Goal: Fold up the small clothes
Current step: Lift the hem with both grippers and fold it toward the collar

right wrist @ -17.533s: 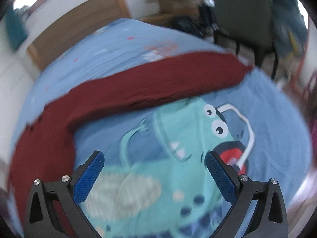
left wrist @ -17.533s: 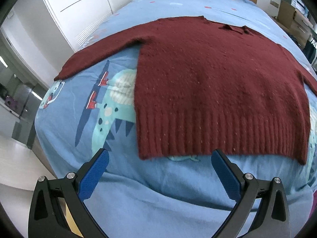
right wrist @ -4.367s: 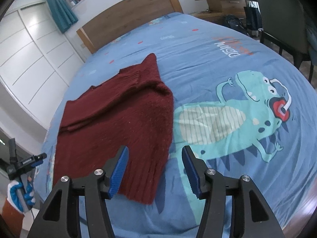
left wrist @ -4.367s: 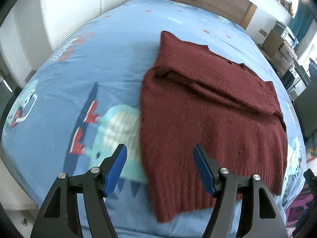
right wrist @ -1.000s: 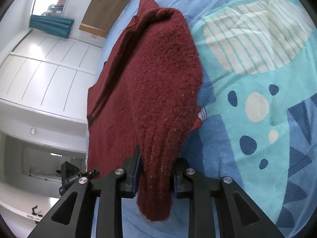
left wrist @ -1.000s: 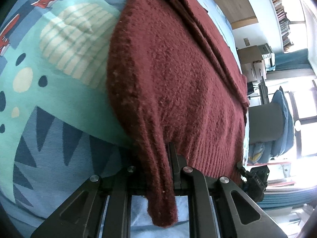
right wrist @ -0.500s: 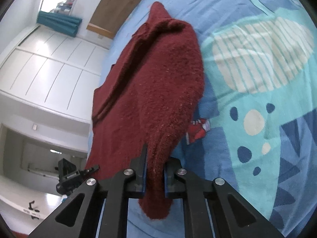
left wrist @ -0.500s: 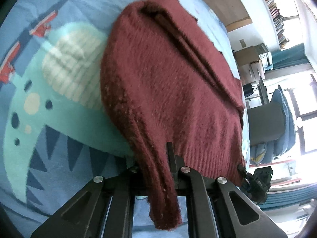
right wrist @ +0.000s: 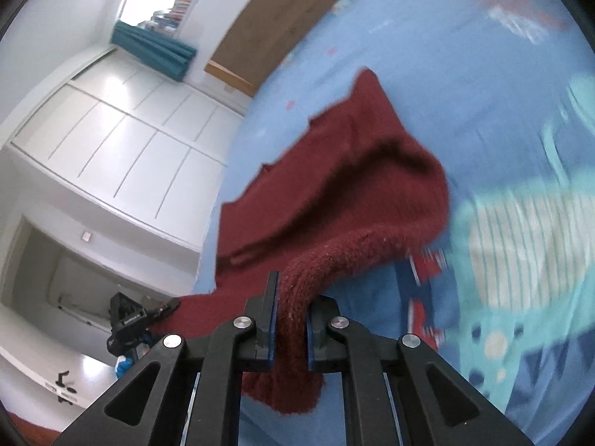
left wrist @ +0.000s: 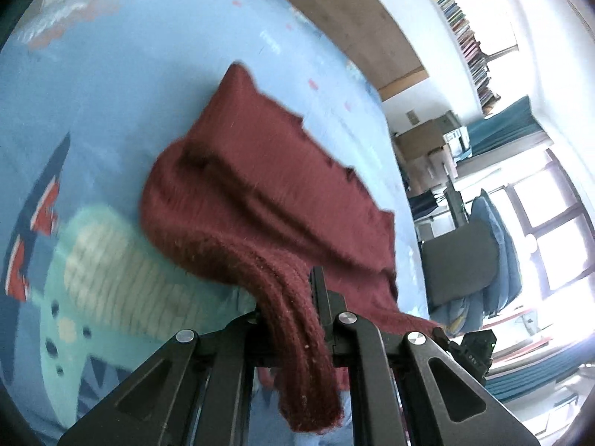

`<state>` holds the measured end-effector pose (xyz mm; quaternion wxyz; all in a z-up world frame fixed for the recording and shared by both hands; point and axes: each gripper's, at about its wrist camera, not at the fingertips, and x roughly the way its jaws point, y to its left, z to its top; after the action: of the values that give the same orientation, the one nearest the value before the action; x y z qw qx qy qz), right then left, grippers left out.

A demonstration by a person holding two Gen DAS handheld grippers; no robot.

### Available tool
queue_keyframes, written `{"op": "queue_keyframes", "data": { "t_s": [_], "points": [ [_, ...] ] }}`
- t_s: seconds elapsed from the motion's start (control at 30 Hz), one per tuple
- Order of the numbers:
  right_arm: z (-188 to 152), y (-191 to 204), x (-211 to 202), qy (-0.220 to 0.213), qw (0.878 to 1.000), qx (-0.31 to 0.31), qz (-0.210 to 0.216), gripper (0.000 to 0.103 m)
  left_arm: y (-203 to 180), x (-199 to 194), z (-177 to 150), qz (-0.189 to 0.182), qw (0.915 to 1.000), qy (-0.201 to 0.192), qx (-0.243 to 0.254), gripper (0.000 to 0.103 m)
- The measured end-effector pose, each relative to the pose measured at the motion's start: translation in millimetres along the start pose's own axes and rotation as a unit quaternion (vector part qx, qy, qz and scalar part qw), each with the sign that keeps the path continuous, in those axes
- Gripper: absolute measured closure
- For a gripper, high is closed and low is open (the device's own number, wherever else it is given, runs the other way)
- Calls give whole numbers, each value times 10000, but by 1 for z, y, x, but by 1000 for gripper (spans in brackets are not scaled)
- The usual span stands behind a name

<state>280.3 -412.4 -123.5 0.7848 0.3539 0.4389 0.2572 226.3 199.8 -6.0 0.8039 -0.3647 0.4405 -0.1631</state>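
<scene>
**Both grippers clamp the sweater's near hem**

While the dark red sweater (left wrist: 267, 193) lies on the blue dinosaur-print bed cover (left wrist: 111, 74), its near ribbed corners are raised off the bed. The left gripper (left wrist: 293, 319) is closed on 1 bunched corner, which droops over the black frame. The right gripper (right wrist: 292, 329) is closed on the other corner, knit squeezed between its blue pads (right wrist: 273, 319). From both grips the fabric slopes down to the far part, flat on the bed. A wooden headboard (right wrist: 267, 26) stands at the far end.
</scene>
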Motion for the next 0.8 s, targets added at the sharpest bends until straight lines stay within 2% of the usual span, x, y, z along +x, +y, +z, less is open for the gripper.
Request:
{"op": "queue_keyframes", "data": {
  "t_s": [0.1, 0.27, 0.4, 0.57, 0.8],
  "points": [
    [28, 18, 5, -70, 9996, -289, -42, 92, -8, 4, 22, -23, 9999, -133, 71, 96],
    [69, 33, 17, -279, 9987, -422, -79, 92, -18, 26, 59, 103, 9993, -282, 216, 96],
    [104, 36, 37, -354, 9977, -489, -322, 92, -21, 51, 85, 278, 9986, -312, 325, 96],
    [134, 27, 67, -327, 9967, -419, -606, 92, -9, 91, 109, 539, 9979, -244, 276, 96],
    [159, -11, 117, -121, 9943, 31, -1057, 92, 19, 155, 130, 1129, 9935, 74, 119, 96]
  ]
}}
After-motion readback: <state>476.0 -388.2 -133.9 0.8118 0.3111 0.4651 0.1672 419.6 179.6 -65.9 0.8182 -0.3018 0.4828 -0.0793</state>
